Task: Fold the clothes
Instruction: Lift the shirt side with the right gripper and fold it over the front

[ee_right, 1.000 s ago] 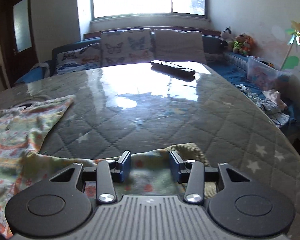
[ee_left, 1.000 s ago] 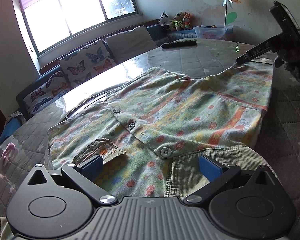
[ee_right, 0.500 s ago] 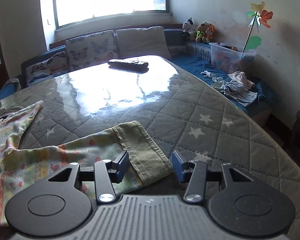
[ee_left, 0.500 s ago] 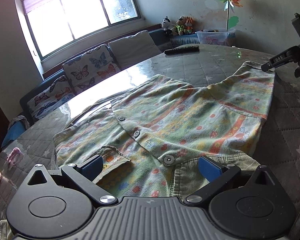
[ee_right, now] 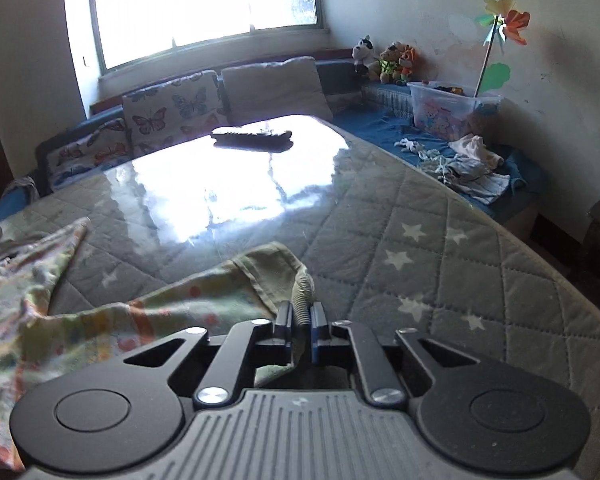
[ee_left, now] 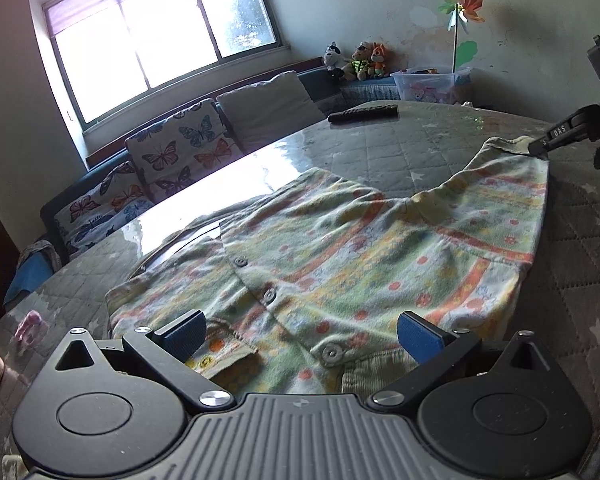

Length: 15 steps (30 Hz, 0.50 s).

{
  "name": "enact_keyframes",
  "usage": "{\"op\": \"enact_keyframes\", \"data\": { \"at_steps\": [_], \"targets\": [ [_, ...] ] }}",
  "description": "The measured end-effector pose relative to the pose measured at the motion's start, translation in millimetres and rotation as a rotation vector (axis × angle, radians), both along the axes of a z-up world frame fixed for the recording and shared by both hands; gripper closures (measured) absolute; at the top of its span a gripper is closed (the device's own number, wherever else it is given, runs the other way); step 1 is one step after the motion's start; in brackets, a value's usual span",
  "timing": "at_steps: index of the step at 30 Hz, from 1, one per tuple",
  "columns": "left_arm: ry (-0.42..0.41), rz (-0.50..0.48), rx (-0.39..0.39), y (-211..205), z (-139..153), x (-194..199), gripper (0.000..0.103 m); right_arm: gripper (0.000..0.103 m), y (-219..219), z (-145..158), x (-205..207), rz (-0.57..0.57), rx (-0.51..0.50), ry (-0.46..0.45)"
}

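One garment lies on the table [ee_left: 440, 136] — a small button-front shirt [ee_left: 372, 248] in pale green and yellow, printed with orange stripes and red dots. Three buttons show along its placket in the left wrist view, running from the middle of the cloth down toward the camera (the nearest one looks like a metal snap). It has ribbed olive trim at the cuff and at the hem by the near edge. The body is spread fairly flat though rumpled, with one sleeve stretched out to the right.

Two grippers are in view. The left gripper [ee_left: 300, 334] hovers over the near hem with its jaws spread wide, the two blue pads well apart and nothing between them. The right gripper [ee_right: 301, 320] has its jaws pinched almost together on the ribbed sleeve cuff [ee_right: 302, 284], which bunches up between the pads and rises off the table.

The table wears a grey quilted cover with white stars under a glossy sheet that catches the window glare. One dark remote control [ee_right: 252, 138] rests at its far end, well apart from the shirt. Behind it sit three cushions — two butterfly-printed, one plain — and three plush toys [ee_left: 354, 62] on the bench, beside one clear storage box [ee_right: 452, 110] and one pinwheel [ee_right: 500, 20].
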State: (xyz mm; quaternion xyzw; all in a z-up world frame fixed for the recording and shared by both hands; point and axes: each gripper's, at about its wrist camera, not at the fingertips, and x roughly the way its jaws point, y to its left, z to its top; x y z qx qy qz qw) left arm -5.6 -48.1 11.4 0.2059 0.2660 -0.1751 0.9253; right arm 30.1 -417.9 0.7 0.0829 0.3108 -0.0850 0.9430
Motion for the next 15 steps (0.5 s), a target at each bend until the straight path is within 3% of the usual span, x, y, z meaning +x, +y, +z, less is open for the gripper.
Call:
{"op": "enact_keyframes", "data": {
  "at_steps": [15],
  "targets": [
    [0.033, -0.128, 0.046, -63, -15, 25, 0.000, 0.096, -1, 40, -6, 0.054, 0.066, -0.110]
  ]
}}
